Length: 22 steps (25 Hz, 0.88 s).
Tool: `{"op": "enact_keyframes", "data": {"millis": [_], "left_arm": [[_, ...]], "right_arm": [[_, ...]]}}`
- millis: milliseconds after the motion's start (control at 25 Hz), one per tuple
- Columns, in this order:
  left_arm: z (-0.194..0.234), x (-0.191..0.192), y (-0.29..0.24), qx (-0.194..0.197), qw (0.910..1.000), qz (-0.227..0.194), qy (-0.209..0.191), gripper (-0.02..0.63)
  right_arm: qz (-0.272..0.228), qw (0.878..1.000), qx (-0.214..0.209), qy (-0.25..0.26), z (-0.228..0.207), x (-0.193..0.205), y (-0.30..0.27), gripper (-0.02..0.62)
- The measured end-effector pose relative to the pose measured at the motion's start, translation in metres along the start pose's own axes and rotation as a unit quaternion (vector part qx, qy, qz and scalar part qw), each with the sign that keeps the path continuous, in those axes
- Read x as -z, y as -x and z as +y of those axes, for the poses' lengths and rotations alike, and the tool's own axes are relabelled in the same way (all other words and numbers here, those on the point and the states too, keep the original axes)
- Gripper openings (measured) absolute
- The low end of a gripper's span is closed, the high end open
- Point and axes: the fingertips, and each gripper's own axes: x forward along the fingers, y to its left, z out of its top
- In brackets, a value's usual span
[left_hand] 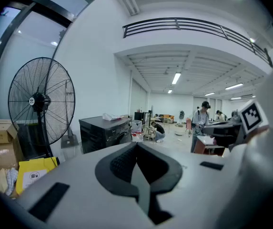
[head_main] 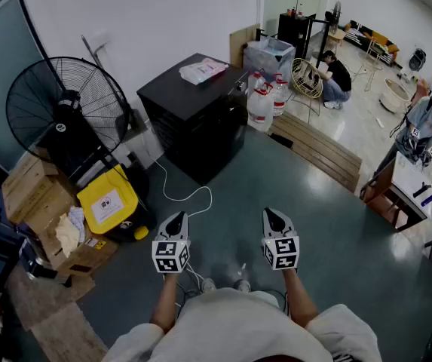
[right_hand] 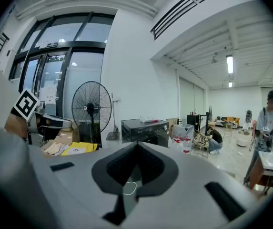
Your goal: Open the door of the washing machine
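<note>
The washing machine is a black box standing against the white wall ahead of me, with a white packet on its top. Its front faces right and down in the head view; the door looks closed. It also shows far off as the dark washing machine in the left gripper view and the washing machine in the right gripper view. My left gripper and right gripper are held side by side, well short of the machine, pointing toward it. The left gripper and the right gripper are both shut and hold nothing.
A big black floor fan, cardboard boxes and a yellow box crowd the left. A white cable loops on the floor before the machine. Water jugs and wooden boards lie right of it. A crouching person is far behind.
</note>
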Motion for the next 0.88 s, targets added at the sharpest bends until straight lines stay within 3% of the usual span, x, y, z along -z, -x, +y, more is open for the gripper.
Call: {"op": "enact_keyframes", "data": {"millis": [880], "left_arm": [[-0.055,0.016,-0.02,-0.018,0.9997,0.011,0.008,0.008]], "right_arm": [[0.003,1.0,-0.026,0.012,-0.044,0.02,0.01,-0.002]]}}
